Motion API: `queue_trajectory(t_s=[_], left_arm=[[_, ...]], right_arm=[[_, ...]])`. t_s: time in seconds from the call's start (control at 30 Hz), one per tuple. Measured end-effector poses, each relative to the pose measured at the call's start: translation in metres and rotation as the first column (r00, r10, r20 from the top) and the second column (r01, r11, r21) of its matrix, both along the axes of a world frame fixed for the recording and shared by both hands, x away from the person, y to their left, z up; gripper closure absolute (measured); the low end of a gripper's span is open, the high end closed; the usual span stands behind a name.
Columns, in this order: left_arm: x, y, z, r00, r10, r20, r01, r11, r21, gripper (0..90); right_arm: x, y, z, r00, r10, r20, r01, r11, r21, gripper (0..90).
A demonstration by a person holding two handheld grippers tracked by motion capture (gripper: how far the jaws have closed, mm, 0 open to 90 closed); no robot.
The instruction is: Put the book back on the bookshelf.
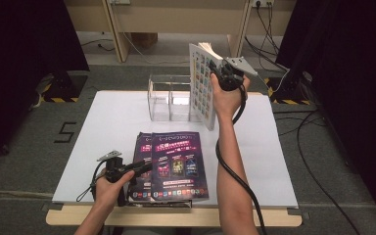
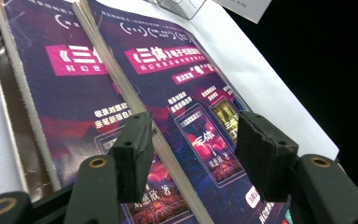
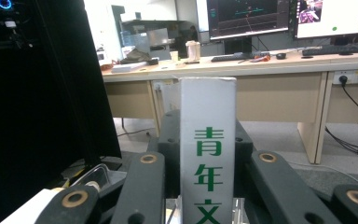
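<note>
At the white-topped counter [image 1: 112, 122], we see the right claw [image 1: 220, 68] clamped on a thick white magazine with a grid of small coloured pictures on its cover [image 1: 201, 88]. The magazine stands upright, raised above the far side of the counter, its lower edge just beside a clear acrylic box with open compartments [image 1: 169, 100]. We cannot tell whether the two touch. In the right gripper view we look along that claw [image 3: 208, 140] at the magazine's white spine with green characters [image 3: 208, 154], pinched between the two black jaws.

Near the front edge we find a stack of purple, glossy-covered magazines [image 1: 178, 164], the top one shifted to the right of the one beneath. The left claw [image 1: 144, 167] reaches in from the left at the stack's near-left corner. In the left gripper view its jaws stand moderately wide apart [image 2: 193, 149], one on either side of the top purple magazine's [image 2: 191, 107] page edge, gripping nothing. The person's forearms come in from the bottom of the high view.
</note>
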State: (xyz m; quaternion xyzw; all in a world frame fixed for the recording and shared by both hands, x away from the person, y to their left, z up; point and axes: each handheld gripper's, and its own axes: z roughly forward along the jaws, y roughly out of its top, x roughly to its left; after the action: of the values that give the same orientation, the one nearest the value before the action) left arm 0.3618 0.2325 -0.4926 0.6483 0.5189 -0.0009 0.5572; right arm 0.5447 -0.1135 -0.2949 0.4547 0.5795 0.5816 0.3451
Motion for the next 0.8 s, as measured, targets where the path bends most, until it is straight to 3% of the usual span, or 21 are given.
queue_trajectory(t_s=[0.53, 0.8], left_arm=[[0.000, 0.002, 0.001, 1.0000, 0.001, 0.001, -0.001, 1.0000, -0.005, 45.4], [0.000, 0.002, 0.001, 1.0000, -0.003, 0.003, 0.003, 1.0000, -0.003, 45.4]], right_arm=[[0.032, 0.002, -0.002, 0.9995, -0.031, -0.010, 0.031, 0.999, 0.008, 74.5], [0.028, 0.007, -0.015, 0.9987, -0.050, 0.009, 0.050, 0.999, -0.012, 74.3]])
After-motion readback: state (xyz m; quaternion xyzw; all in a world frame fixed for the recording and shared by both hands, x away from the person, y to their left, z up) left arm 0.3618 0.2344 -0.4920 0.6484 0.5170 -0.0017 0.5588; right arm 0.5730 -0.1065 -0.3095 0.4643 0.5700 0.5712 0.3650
